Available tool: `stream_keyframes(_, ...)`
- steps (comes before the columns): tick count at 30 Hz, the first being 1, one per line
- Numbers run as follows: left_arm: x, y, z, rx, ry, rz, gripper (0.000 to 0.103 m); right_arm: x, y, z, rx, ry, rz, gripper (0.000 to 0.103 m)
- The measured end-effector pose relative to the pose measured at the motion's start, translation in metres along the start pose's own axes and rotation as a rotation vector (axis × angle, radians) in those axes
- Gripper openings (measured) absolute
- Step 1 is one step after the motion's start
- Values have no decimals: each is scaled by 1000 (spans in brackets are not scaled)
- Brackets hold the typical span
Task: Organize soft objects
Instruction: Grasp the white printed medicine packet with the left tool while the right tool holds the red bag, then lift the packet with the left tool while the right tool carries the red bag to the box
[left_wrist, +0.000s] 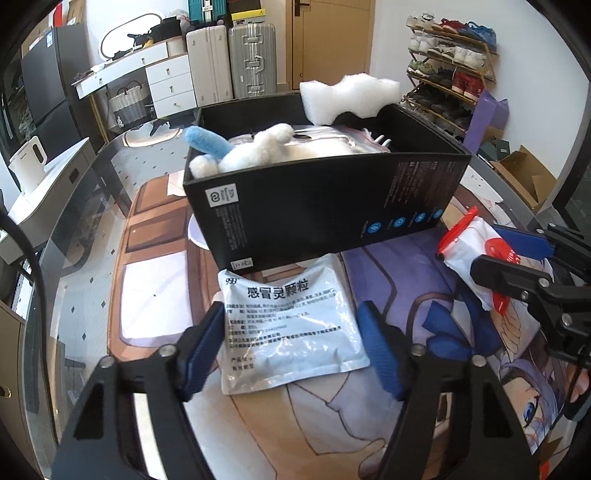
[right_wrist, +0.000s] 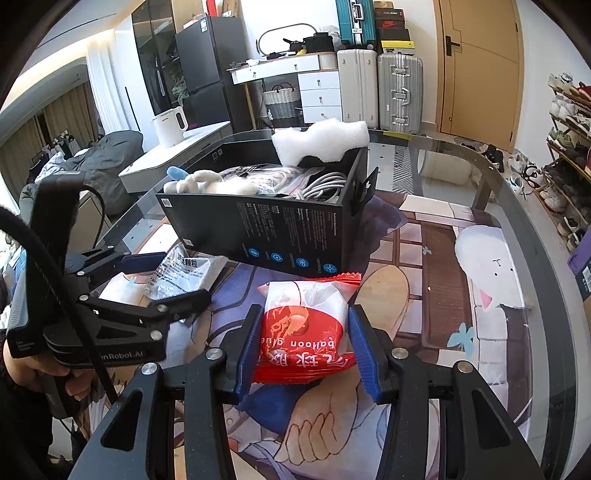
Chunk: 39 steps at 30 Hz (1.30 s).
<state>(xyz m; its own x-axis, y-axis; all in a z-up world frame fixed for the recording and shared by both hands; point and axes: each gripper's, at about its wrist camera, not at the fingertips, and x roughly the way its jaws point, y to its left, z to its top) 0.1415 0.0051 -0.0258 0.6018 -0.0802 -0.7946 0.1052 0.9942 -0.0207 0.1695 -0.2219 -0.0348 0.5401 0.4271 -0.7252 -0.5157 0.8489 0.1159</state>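
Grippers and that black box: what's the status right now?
Right gripper shut on red balloon-glue packet. Left gripper open around silver medicine pouch. Black box holds plush toy, foam. Nothing blocking.

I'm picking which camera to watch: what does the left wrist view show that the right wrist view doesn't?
Only the left wrist view shows the silver pouch lying flat with its whole printed face, between the left gripper pads. Only the right wrist view shows the cables in the box and the right gripper clamping the red packet. Both show the black box, plush toy and white foam.
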Motion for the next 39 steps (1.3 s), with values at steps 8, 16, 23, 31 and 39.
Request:
stream_keyframes(8,-7,-4,-5,10,-8,-25,60,-3,2,0,-7,-4,-6,47)
stream_keyframes(16,-11,-3,-8,-3,-16,-45,54,11,2,-4,-8,74,-6,53)
stream_keyframes(23,-8,-10,-6,24,3,-59,84,21,5,-6,-22,94,-19,53)
stream_keyframes(31,-8,-17,-8,31,5,-21,67,20,3,-7,-21,92,-7,53)
stream_keyframes(39,-16,-4,-11,-2,-20,-58,47,19,5,-9,-32,88,-1,52)
